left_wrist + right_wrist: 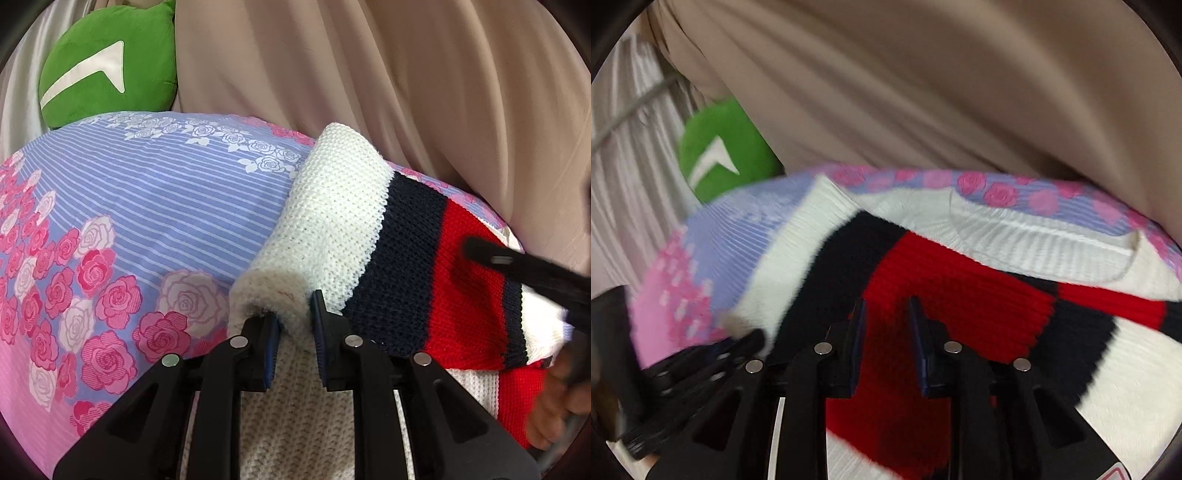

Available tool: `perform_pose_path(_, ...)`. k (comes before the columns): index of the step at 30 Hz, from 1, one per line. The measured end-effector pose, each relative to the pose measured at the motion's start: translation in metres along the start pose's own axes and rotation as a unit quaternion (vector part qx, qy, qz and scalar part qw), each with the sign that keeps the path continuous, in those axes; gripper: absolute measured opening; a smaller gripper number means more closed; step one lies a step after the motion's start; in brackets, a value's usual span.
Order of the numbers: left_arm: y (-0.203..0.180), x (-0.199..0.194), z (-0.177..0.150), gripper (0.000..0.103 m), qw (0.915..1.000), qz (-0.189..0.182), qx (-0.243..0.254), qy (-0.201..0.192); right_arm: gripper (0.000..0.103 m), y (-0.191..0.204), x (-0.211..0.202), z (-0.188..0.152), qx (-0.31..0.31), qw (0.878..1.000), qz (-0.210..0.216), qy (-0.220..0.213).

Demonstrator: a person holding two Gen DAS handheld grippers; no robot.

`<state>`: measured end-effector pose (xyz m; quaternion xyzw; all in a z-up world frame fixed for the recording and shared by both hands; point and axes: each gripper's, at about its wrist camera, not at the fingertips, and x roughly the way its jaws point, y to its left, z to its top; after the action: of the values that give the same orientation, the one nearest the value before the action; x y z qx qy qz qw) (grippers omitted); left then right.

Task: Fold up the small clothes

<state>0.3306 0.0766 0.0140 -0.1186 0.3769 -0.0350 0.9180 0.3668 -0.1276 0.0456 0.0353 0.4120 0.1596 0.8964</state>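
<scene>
A knitted sweater (pixel 406 236), white with navy and red bands, lies on a flowered bedsheet (pixel 166 206). My left gripper (pixel 295 314) is shut on a rolled white part of the knit at the sweater's near edge. In the left wrist view my right gripper (pixel 476 251) shows as a dark blur over the red band, with a hand (pixel 561 387) behind it. The right wrist view is motion-blurred. There my right gripper (pixel 888 310) has its pads a narrow gap apart, and red knit of the sweater (pixel 960 295) fills that gap. My left gripper (pixel 753 339) shows at the lower left.
A green cushion (pixel 107 66) with a white mark rests at the sheet's far left edge, and shows again as a green cushion (pixel 720 158) in the right wrist view. Beige draped cloth (pixel 406 74) rises behind the bed. Pale pleated fabric (pixel 628 166) hangs at the left.
</scene>
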Motion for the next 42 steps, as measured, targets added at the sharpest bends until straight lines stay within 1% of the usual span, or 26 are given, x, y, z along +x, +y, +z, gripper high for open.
perform_pose_path(1,0.0,0.0,0.0,0.017,1.0,-0.002,0.0,0.0,0.009,-0.007,0.005,0.0,-0.003,1.0,-0.006,0.003)
perform_pose_path(2,0.001,0.0,0.0,0.017,1.0,-0.004,0.0,0.001,0.001,-0.017,0.001,0.0,0.004,1.0,0.006,0.0)
perform_pose_path(3,0.002,0.0,0.001,0.017,1.0,-0.005,-0.001,0.001,0.0,-0.034,-0.008,-0.006,0.019,1.0,0.008,-0.003)
perform_pose_path(6,0.001,0.0,0.001,0.018,1.0,0.0,0.004,0.001,0.0,-0.104,-0.046,-0.035,0.063,0.997,-0.047,-0.025)
perform_pose_path(9,-0.002,0.0,0.0,0.018,0.9999,0.007,0.012,0.001,0.0,-0.175,-0.094,-0.073,0.147,0.986,-0.066,-0.046)
perform_pose_path(10,-0.003,0.0,0.0,0.018,0.9999,0.008,0.013,0.001,0.0,-0.183,-0.11,-0.082,0.163,0.982,-0.082,-0.056)
perform_pose_path(11,-0.003,0.0,0.0,0.018,0.9999,0.008,0.013,0.001,0.001,-0.184,-0.124,-0.088,0.166,0.98,-0.085,-0.067)
perform_pose_path(13,-0.003,0.0,0.0,0.018,0.9999,0.008,0.013,0.001,0.012,-0.168,-0.147,-0.099,0.143,0.982,-0.081,-0.087)
perform_pose_path(14,-0.002,0.0,0.0,0.018,0.9999,0.008,0.013,0.001,0.012,-0.157,-0.15,-0.102,0.126,0.985,-0.079,-0.089)
perform_pose_path(15,-0.002,0.0,0.0,0.018,0.9999,0.007,0.013,0.001,0.012,-0.146,-0.15,-0.105,0.107,0.988,-0.076,-0.086)
perform_pose_path(17,-0.002,-0.001,0.0,0.018,0.9999,0.006,0.012,0.001,0.01,-0.135,-0.134,-0.112,0.075,0.99,-0.109,-0.057)
perform_pose_path(18,-0.002,-0.001,0.0,0.018,0.9999,0.004,0.011,0.001,0.008,-0.14,-0.124,-0.114,0.071,0.988,-0.13,-0.039)
perform_pose_path(19,-0.002,-0.001,-0.001,0.018,0.9999,0.003,0.01,0.001,0.0,-0.15,-0.117,-0.118,0.079,0.986,-0.146,-0.033)
perform_pose_path(20,-0.002,-0.001,-0.001,0.018,1.0,0.001,0.009,0.002,0.0,-0.158,-0.121,-0.121,0.097,0.986,-0.129,-0.045)
perform_pose_path(22,0.002,-0.001,0.0,0.018,1.0,-0.004,0.004,0.001,0.0,-0.171,-0.143,-0.126,0.154,0.978,-0.129,-0.063)
perform_pose_path(24,0.008,-0.002,0.0,0.018,0.9999,-0.016,-0.006,0.001,0.011,-0.168,-0.172,-0.137,0.171,0.971,-0.143,-0.087)
perform_pose_path(25,0.012,-0.003,0.0,0.019,0.9997,-0.024,-0.008,0.002,0.013,-0.166,-0.187,-0.146,0.178,0.969,-0.143,-0.092)
perform_pose_path(27,0.014,-0.012,-0.005,0.025,0.9994,-0.036,-0.001,0.004,0.015,-0.16,-0.211,-0.167,0.183,0.969,-0.134,-0.097)
perform_pose_path(28,0.014,-0.022,-0.011,0.028,0.9993,-0.037,0.011,0.002,0.022,-0.154,-0.227,-0.184,0.186,0.97,-0.127,-0.097)
perform_pose_path(29,0.015,-0.032,-0.017,0.037,0.9991,-0.034,0.023,0.0,0.032,-0.147,-0.24,-0.2,0.187,0.97,-0.122,-0.096)
perform_pose_path(30,0.017,-0.043,-0.025,0.042,0.9988,-0.033,0.036,-0.002,0.037,-0.138,-0.248,-0.213,0.187,0.97,-0.12,-0.095)
perform_pose_path(31,0.021,-0.059,-0.037,0.044,0.9983,-0.033,0.049,-0.001,0.044,-0.127,-0.26,-0.233,0.186,0.972,-0.115,-0.092)
perform_pose_path(32,0.026,-0.072,-0.048,0.047,0.9978,-0.035,0.056,0.001,0.048,-0.123,-0.271,-0.253,0.183,0.973,-0.11,-0.086)
perform_pose_path(36,0.058,-0.126,-0.093,0.058,0.9963,-0.06,0.053,0.031,0.059,-0.087,-0.288,-0.326,0.183,0.977,-0.089,-0.059)
perform_pose_path(39,0.085,-0.16,-0.125,0.058,0.9946,-0.082,0.025,0.058,0.064,-0.065,-0.294,-0.369,0.197,0.977,-0.053,-0.055)
perform_pose_path(42,0.106,-0.183,-0.156,0.059,0.9895,-0.12,-0.016,0.079,0.066,-0.051,-0.291,-0.389,0.218,0.974,-0.003,-0.055)
